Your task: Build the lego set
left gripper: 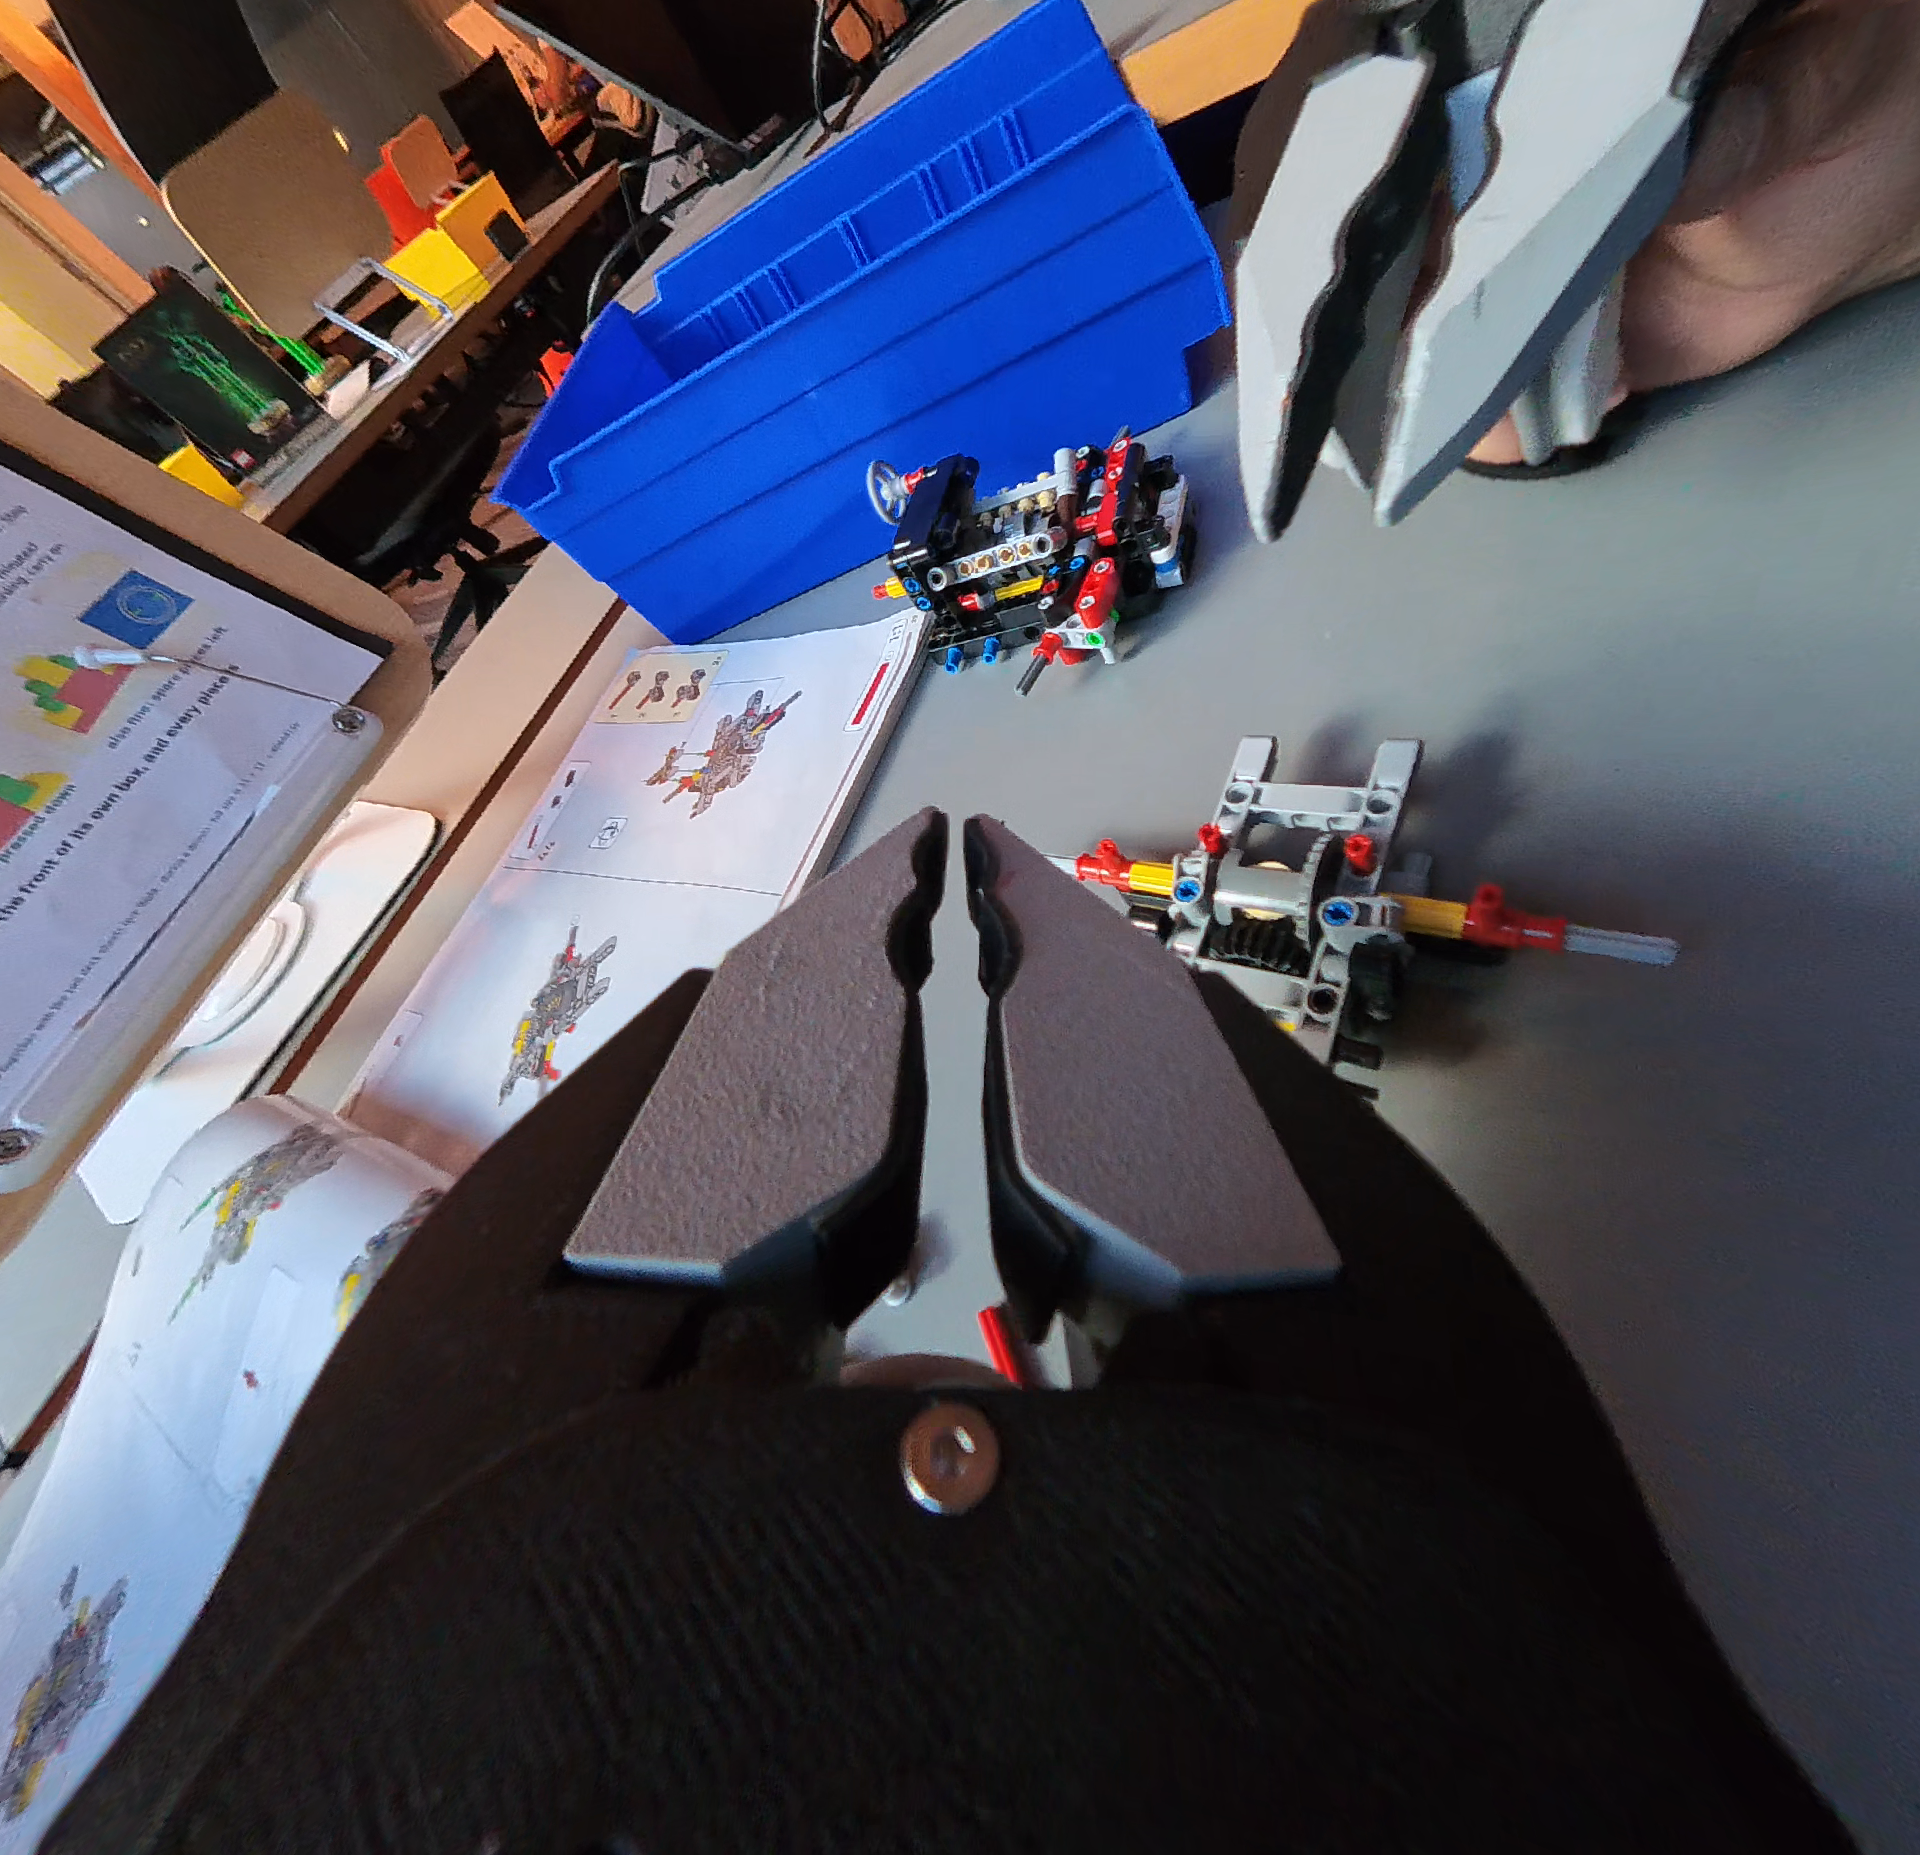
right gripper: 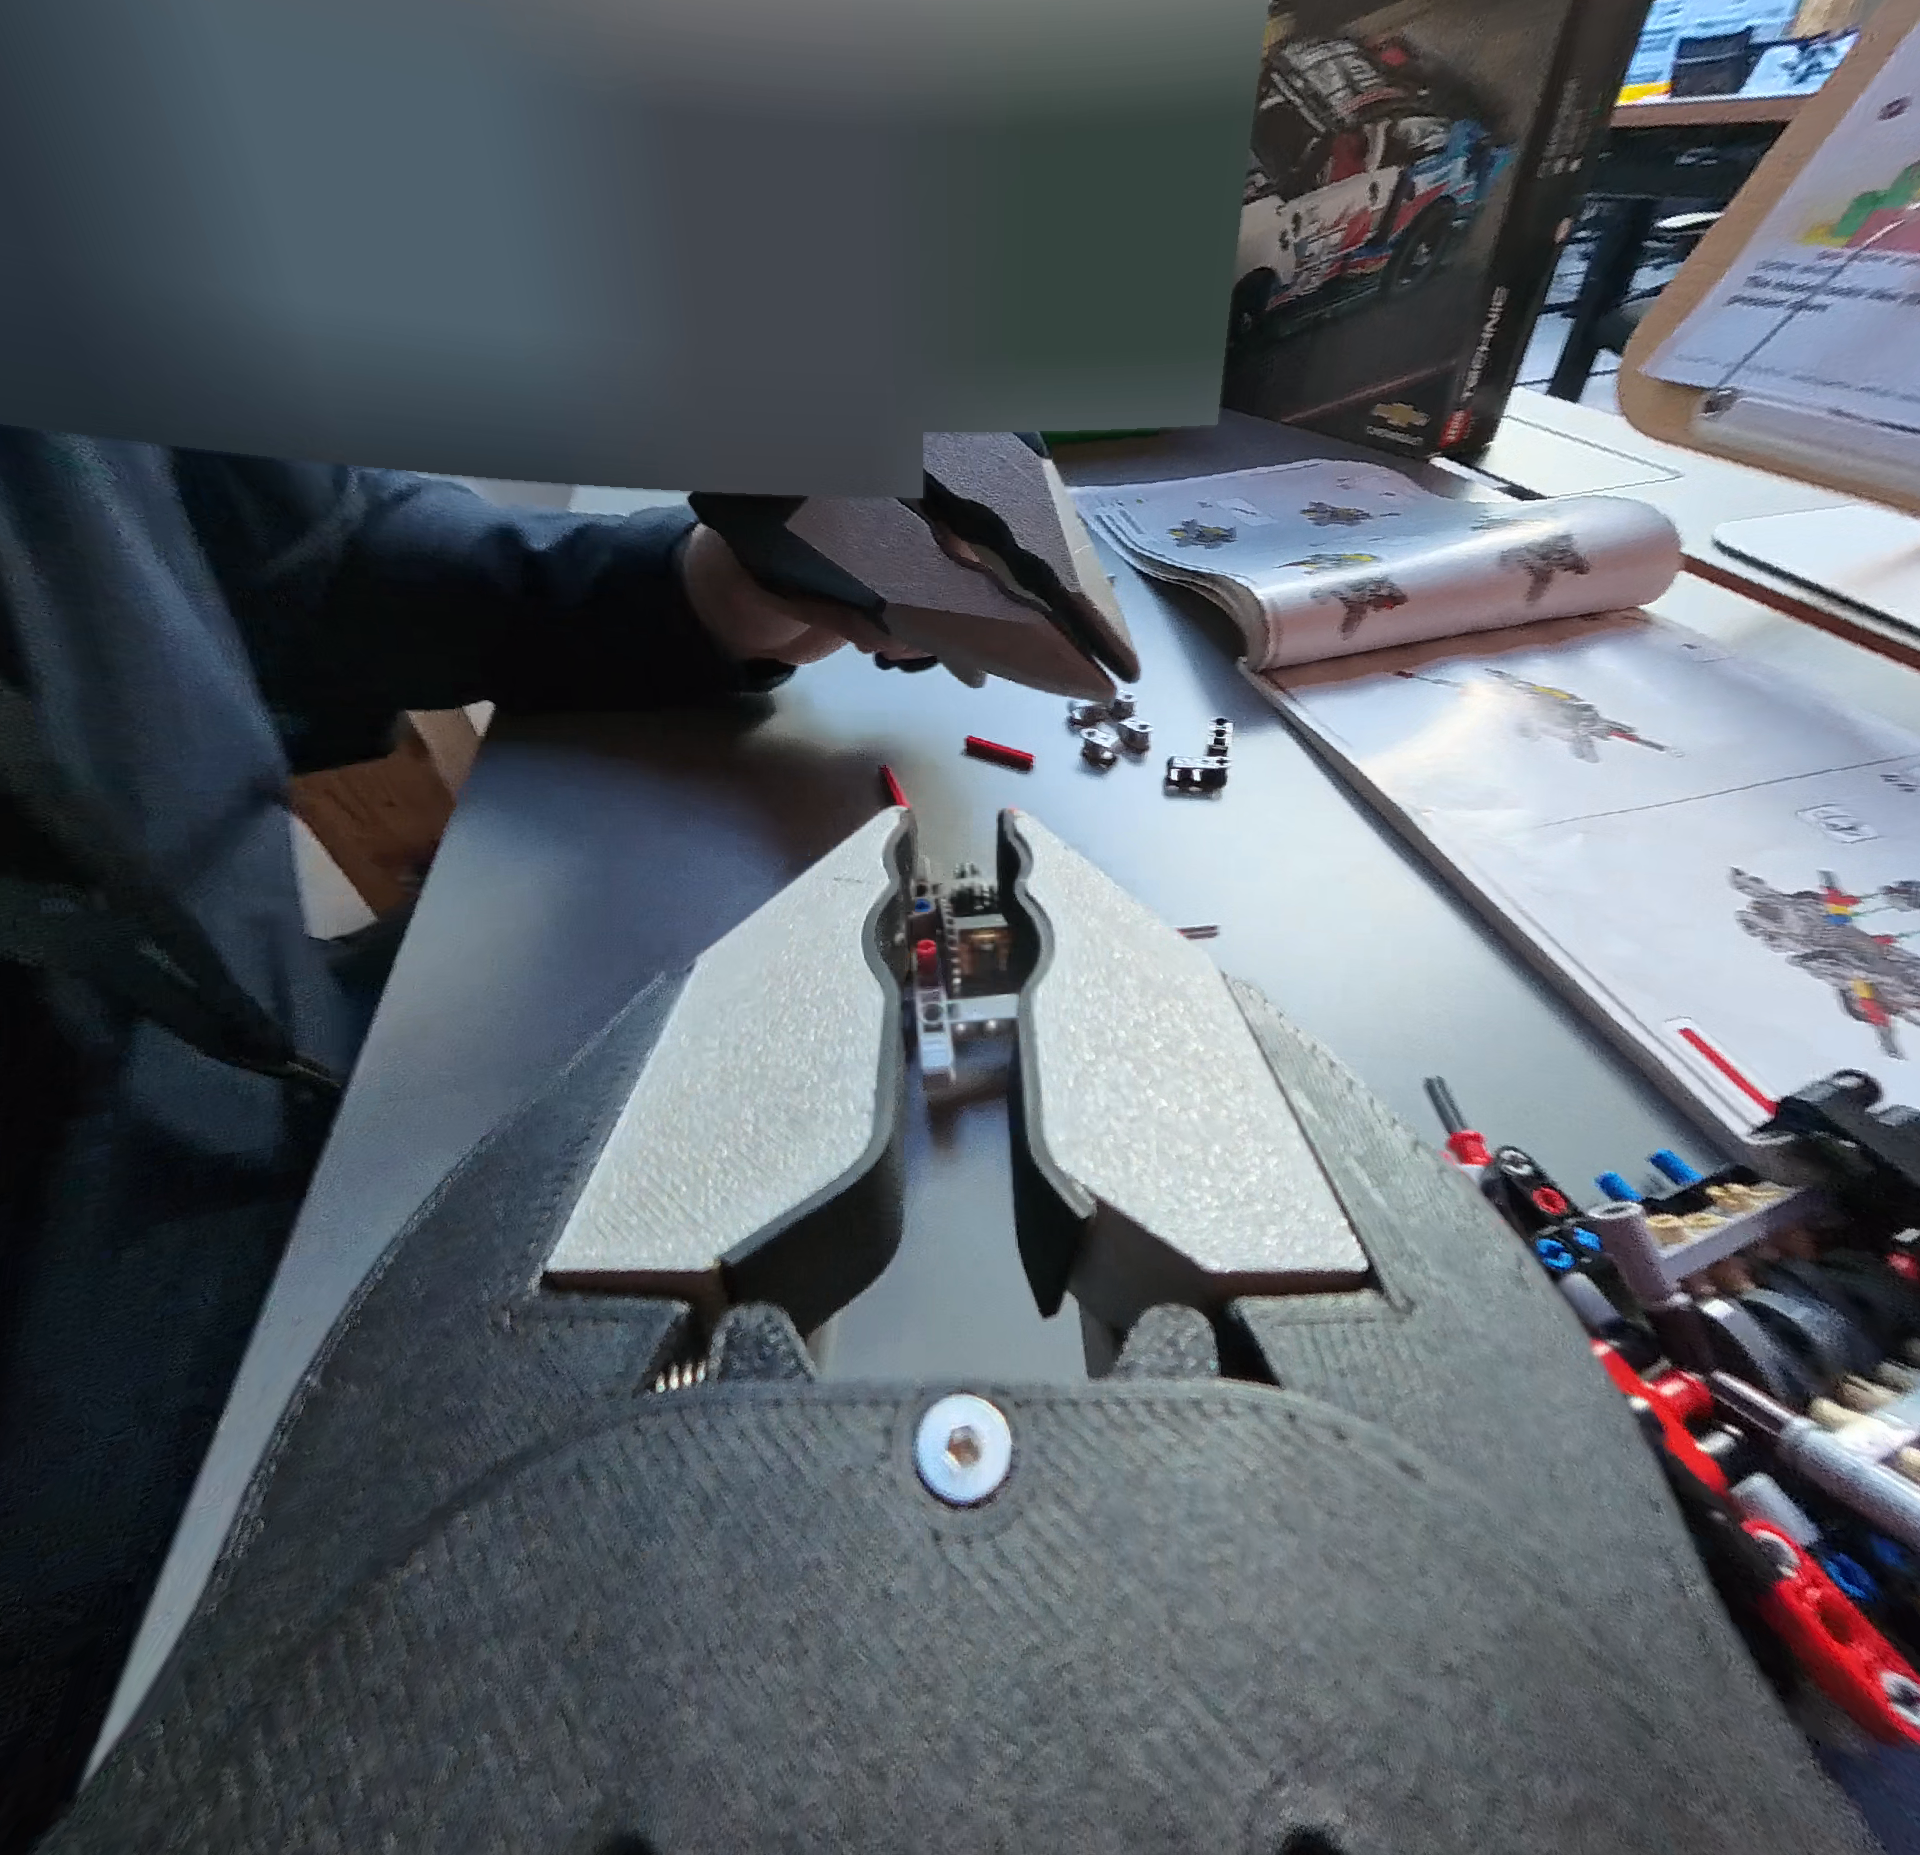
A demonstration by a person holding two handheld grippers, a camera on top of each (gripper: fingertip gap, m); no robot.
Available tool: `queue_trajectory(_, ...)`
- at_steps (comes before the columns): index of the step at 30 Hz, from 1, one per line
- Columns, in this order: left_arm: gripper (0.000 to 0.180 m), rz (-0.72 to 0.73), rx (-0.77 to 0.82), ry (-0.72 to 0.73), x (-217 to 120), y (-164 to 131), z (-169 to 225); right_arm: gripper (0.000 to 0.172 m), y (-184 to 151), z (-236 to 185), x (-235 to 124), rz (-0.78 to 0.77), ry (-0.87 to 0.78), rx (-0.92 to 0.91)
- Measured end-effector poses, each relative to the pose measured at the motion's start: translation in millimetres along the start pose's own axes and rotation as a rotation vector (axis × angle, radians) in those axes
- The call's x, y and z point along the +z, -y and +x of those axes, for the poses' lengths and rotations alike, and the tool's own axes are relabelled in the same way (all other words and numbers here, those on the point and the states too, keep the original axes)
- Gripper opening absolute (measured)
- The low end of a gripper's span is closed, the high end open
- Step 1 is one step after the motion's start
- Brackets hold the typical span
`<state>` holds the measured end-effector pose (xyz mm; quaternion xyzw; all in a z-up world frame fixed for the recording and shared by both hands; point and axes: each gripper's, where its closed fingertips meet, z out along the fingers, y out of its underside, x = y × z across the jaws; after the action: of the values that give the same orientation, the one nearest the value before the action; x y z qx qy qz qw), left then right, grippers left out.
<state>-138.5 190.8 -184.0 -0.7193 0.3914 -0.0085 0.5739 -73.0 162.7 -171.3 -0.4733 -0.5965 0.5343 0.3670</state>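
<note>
My left gripper (left gripper: 956,834) has its fingers almost together, only a sliver of air at the tips and nothing between them. In the right wrist view its tips (right gripper: 1117,678) hang just over a cluster of small grey bushes (right gripper: 1107,730) on the bench (left gripper: 1558,1234), beside a red pin (right gripper: 997,753) and two black connectors (right gripper: 1200,766); my left wrist view shows none of those small parts.

My right gripper (right gripper: 954,829) is partly parted, and the grey axle assembly (right gripper: 951,958) shows in the slot between its fingers, below them. From my left wrist view the right gripper (left gripper: 1340,517) hangs clear above the bench, well apart from that assembly (left gripper: 1299,912), so it grips nothing.

That assembly lies flat, its long axis along the yellow and red axle, one end pointing to the instruction booklet (left gripper: 665,829), the other, a light grey rod, pointing away from it. Its two grey frame arms point toward the larger black and red chassis (left gripper: 1039,558).

Beyond the chassis lies a blue bin (left gripper: 883,351). Only the right wrist view shows the product box (right gripper: 1403,195) standing at the far end of the bench and the booklet's (right gripper: 1558,829) curled pages.
</note>
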Motion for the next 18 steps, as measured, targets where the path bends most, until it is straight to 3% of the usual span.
queue_trajectory(11,0.0,0.039,-0.14,0.077,-3.6,-5.0,-23.3,0.012,-2.6,40.3,-8.4,-0.035,-0.241,-0.08)
queue_trajectory(18,0.0,0.05,-0.211,0.084,0.0,-9.5,-28.5,0.028,-3.5,55.0,-2.7,-0.059,-0.312,-0.11)
